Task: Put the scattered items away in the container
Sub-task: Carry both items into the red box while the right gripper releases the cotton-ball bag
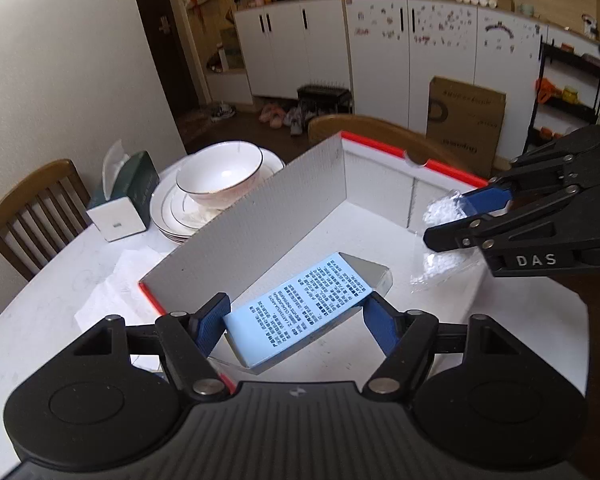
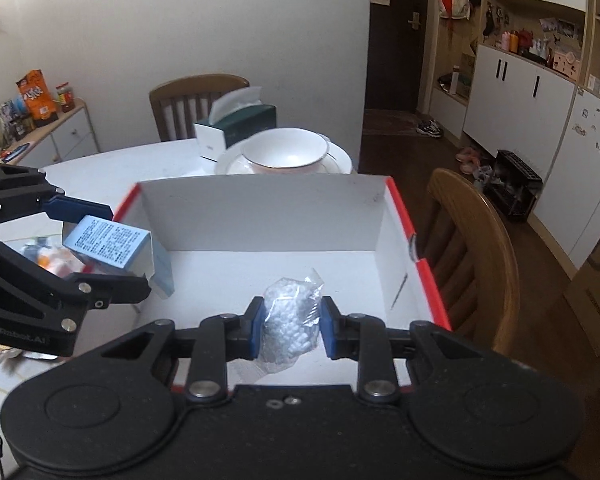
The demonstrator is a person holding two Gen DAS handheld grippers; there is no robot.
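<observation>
A white cardboard box with red edges (image 1: 260, 216) (image 2: 260, 208) stands open on the table. My left gripper (image 1: 296, 324) is shut on a light blue printed carton (image 1: 308, 304), held over the box's near left corner; it also shows in the right wrist view (image 2: 108, 244). My right gripper (image 2: 290, 328) is shut on a clear bag of white pellets (image 2: 292, 320) and holds it over the box's inside. The bag (image 1: 444, 216) hangs from that gripper (image 1: 456, 216) at the right in the left wrist view.
A white bowl on stacked plates (image 1: 220, 176) (image 2: 284, 152) and a tissue box (image 1: 124, 196) (image 2: 236, 124) stand behind the box. Colourful small items (image 2: 48, 256) lie on the table left of it. Wooden chairs (image 2: 472, 240) (image 1: 32, 208) surround the table.
</observation>
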